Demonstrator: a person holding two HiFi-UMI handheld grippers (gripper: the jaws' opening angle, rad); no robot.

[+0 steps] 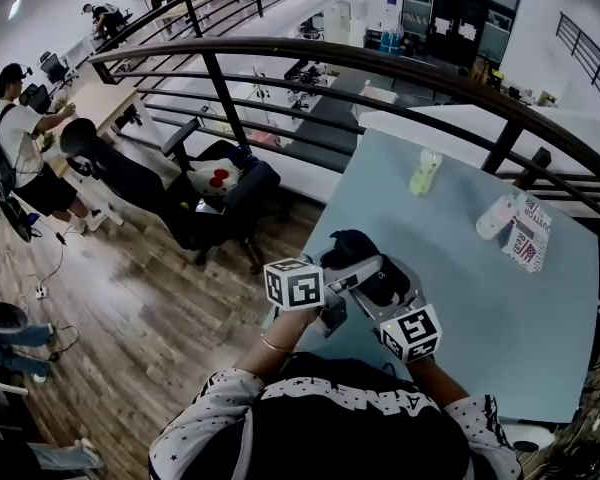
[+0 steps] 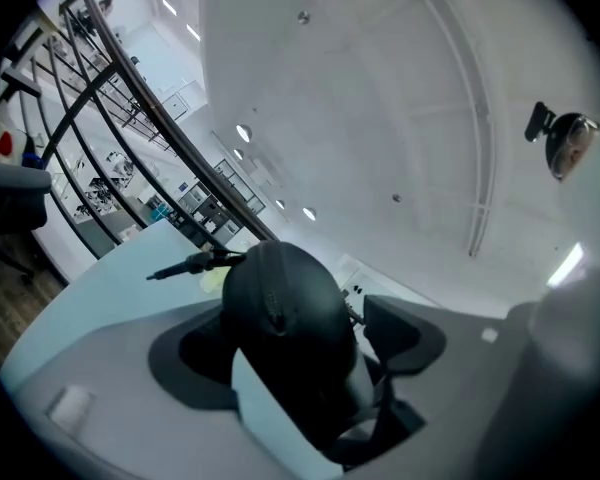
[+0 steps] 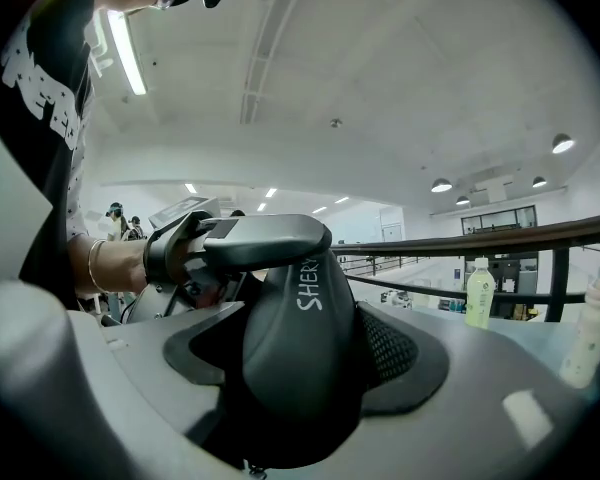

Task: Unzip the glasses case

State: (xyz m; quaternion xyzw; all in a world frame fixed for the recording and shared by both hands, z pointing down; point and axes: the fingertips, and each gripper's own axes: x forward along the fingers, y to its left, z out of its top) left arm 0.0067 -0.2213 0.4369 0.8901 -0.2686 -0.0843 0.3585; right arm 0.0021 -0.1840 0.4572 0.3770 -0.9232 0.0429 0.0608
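The pale blue surface (image 1: 500, 318) carried a yellow-green bottle (image 1: 424, 172) standing near its far edge. Further right stood a white bottle (image 1: 496, 216), just beside a printed packet (image 1: 528, 234). Behind them curved a dark railing (image 1: 380, 68). On the wooden floor (image 1: 130, 338) to the left stood an office chair (image 1: 235, 208) with a red-spotted cushion (image 1: 217, 178). Well beyond it, a person (image 1: 25, 148) stood at a desk.

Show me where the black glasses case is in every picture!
Head view: the glasses case is in the lower middle, near the close edge of the light blue table.
Left gripper view: the glasses case is at the bottom centre, seen end-on as a dark rounded hump.
Right gripper view: the glasses case is at the bottom centre, with white letters on it.
Shared landmark: the dark curved railing behind the table.
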